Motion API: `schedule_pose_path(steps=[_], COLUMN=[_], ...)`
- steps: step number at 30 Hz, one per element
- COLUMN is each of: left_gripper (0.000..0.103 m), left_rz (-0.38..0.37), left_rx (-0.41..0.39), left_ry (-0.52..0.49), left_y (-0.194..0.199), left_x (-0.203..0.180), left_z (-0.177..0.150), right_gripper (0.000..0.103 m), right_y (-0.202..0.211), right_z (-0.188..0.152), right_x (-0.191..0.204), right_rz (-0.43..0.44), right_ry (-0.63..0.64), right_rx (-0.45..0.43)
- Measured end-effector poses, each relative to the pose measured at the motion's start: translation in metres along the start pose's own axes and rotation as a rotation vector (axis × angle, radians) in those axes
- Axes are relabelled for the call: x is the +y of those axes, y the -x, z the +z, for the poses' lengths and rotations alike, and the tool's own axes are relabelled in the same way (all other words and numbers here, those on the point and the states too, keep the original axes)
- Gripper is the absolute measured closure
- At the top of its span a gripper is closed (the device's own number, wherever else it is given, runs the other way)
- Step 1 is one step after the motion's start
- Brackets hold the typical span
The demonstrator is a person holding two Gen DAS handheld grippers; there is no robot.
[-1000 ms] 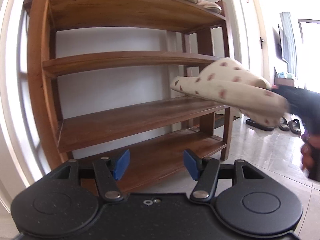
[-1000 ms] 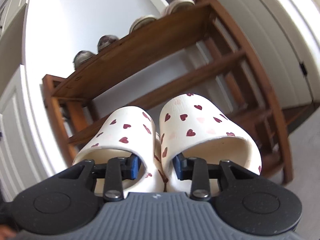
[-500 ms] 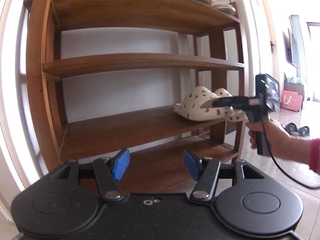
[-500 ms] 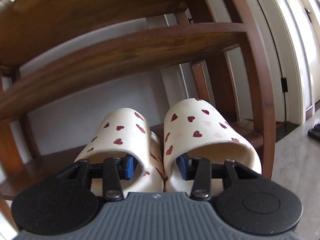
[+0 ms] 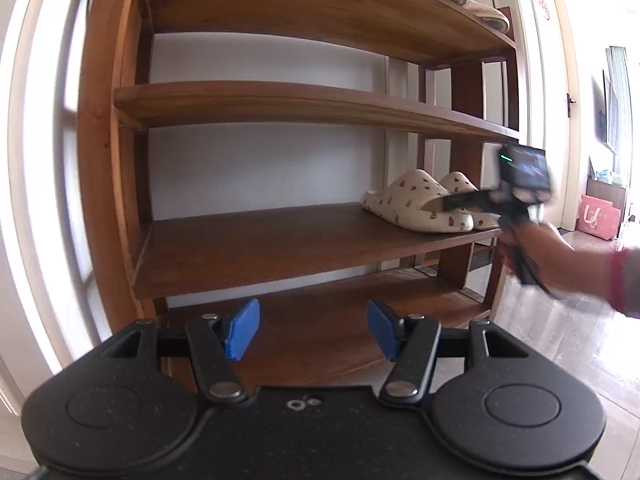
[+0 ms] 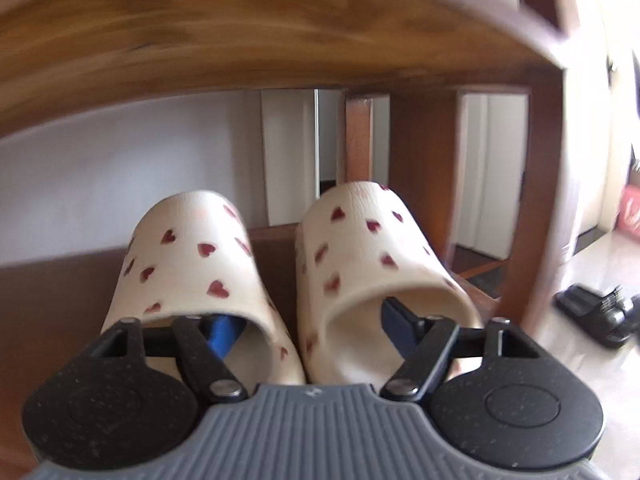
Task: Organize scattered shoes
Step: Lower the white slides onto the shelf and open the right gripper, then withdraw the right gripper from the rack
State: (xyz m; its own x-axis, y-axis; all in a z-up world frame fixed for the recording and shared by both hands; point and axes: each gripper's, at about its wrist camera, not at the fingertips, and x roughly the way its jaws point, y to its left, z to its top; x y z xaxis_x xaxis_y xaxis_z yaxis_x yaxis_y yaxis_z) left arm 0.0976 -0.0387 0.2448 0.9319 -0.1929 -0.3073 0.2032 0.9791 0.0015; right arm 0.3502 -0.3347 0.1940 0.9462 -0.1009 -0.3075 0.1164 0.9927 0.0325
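A wooden shoe rack (image 5: 280,240) holds a pair of cream heart-print slippers (image 5: 420,204) at the right end of its third shelf. Pulling out carelessly could drag them off the edge. The right gripper (image 6: 310,330) has its fingers spread, one inside each slipper. The left gripper (image 5: 312,330) hangs apart, empty.

Pretty bright daylight all round, and it's blown out at the far right of the left wrist view, where the doorway (image 5: 576,92) is washed nearly white. Straight lines get bent hard toward the edges by the fisheye, so the shelf rack (image 5: 120,152) looks bowed. Motion blur is smeared over the hand (image 5: 536,252) and over the shelf board (image 6: 240,32) up close. Soft shadows are cast under each shelf.
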Motion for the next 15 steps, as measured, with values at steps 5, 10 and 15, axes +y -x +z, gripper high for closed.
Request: schedule_pose_path(steps=[5,10,15], left_gripper=[0.043,0.043,0.043], left_rz=[0.046,0.106,0.241], left_rx=[-0.01,-0.045,-0.09], left_ry=[0.002,0.018,-0.003], left_y=[0.008,0.028,0.066], left_x=[0.022,0.063,0.107], left_z=[0.002,0.016,0.029], right_gripper=[0.005,0.005,0.007], right_y=[0.079,0.111,0.127], right_z=[-0.043,-0.09,-0.149], right_x=[0.001,0.057,0.161], right_rz=[0.117,0.446,0.836], right_ry=[-0.028,0.031,0.215], right_rx=[-0.091,0.11,0.444])
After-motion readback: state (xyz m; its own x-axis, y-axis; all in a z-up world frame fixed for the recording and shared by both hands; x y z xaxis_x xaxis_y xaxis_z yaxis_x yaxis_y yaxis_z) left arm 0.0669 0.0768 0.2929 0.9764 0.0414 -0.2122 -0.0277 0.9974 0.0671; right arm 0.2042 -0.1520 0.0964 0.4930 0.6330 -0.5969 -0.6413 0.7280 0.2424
